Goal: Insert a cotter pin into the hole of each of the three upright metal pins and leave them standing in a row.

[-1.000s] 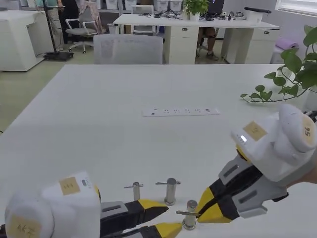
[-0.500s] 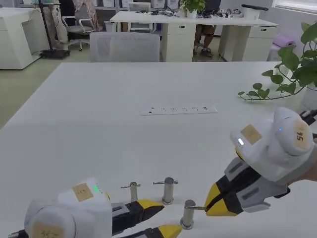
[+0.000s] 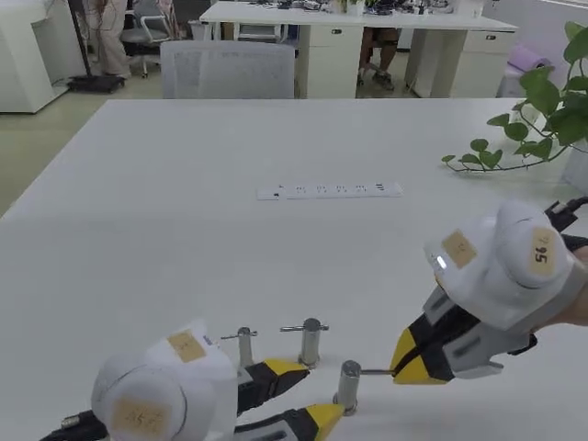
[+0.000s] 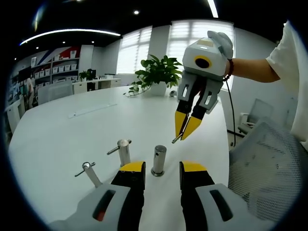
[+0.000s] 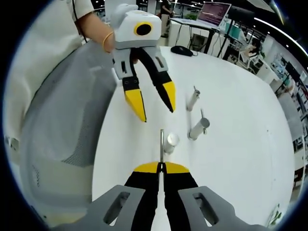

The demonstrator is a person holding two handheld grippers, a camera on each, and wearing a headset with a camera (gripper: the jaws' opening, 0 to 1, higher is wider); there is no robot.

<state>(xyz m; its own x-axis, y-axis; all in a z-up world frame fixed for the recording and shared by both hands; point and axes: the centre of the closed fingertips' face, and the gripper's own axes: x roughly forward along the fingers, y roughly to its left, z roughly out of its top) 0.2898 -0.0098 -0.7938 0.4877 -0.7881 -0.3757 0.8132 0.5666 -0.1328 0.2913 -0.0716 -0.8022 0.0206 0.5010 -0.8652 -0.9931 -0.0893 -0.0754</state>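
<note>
The worktop (image 3: 184,230) is white, smooth and matt. The three pins (image 3: 311,342) are silvery metal with a satin sheen, brighter on their flat tops. At 3 o'clock of the nearest one, the cotter pin (image 3: 375,372) is thin bright wire. The right gripper (image 3: 397,369) and left gripper (image 3: 322,390) have glossy white plastic shells, matt black-and-yellow tips and tan paper labels (image 3: 458,248).
</note>
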